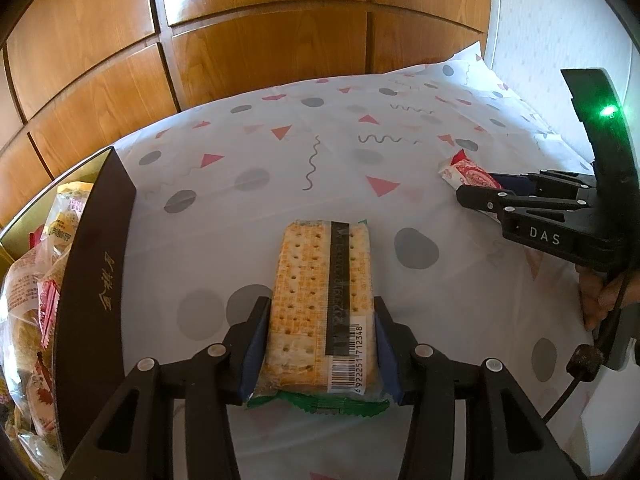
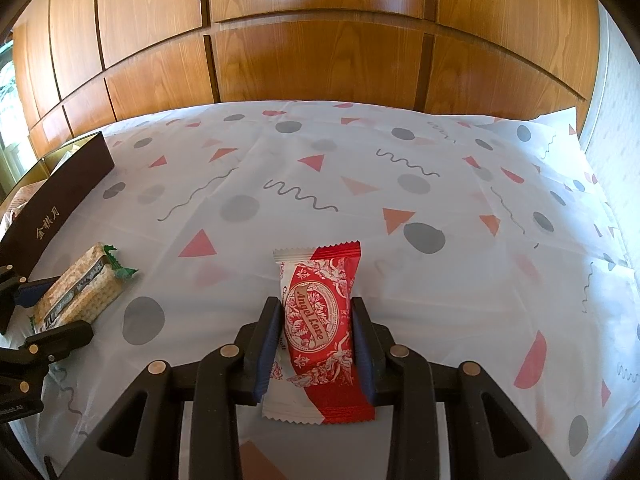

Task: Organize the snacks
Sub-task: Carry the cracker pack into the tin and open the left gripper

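A clear pack of crackers [image 1: 316, 280] with a green end seal lies lengthwise between the blue pads of my left gripper [image 1: 320, 306], which press on both of its long sides. The right wrist view shows that pack [image 2: 80, 292] and the left gripper [image 2: 60, 310] at the far left. My right gripper [image 2: 316, 305] is shut on a red and white wrapped snack [image 2: 320, 320], its pads against the packet's sides, low over the cloth. The left wrist view has the right gripper [image 1: 476, 194] at the right edge, the red packet [image 1: 460, 170] sticking out of its tips.
A dark box [image 1: 92, 260] with gold lettering stands at the left, holding several wrapped snacks [image 1: 36, 280]; it also shows in the right wrist view [image 2: 60, 192]. A white patterned cloth [image 2: 360, 184] covers the table. Wooden panels [image 2: 320, 60] rise behind it. A person's hand [image 1: 600, 300] holds the right gripper.
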The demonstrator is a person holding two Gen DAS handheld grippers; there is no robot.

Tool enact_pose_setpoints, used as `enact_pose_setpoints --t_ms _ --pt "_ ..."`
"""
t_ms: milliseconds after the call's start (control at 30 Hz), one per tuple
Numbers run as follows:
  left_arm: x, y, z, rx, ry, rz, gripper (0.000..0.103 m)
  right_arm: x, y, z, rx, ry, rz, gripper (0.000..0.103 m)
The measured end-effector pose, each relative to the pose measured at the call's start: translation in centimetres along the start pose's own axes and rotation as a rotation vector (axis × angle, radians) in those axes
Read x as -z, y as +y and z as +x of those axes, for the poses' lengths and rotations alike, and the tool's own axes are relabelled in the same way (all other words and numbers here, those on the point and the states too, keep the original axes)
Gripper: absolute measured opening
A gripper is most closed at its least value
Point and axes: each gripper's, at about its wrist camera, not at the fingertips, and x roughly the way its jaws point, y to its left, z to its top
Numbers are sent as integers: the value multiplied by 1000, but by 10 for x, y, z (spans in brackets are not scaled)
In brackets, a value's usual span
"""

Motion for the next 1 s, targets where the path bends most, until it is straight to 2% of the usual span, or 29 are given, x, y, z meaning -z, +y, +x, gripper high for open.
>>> enact_pose_setpoints --t_ms 333,467,633,800,1000 --pt "-3 0 -1 2 14 0 47 -1 0 0 -2 -1 4 34" --pt "-6 3 -7 39 38 -17 47 -1 -1 0 -1 -1 5 34" --pt "-17 8 -47 102 -40 -28 47 -1 -1 0 0 -1 3 34" --pt "-33 60 -100 109 -151 -168 47 0 0 -1 13 -1 1 34" --pt "-19 161 -129 -18 -168 -395 47 0 3 -1 30 -1 -1 34"
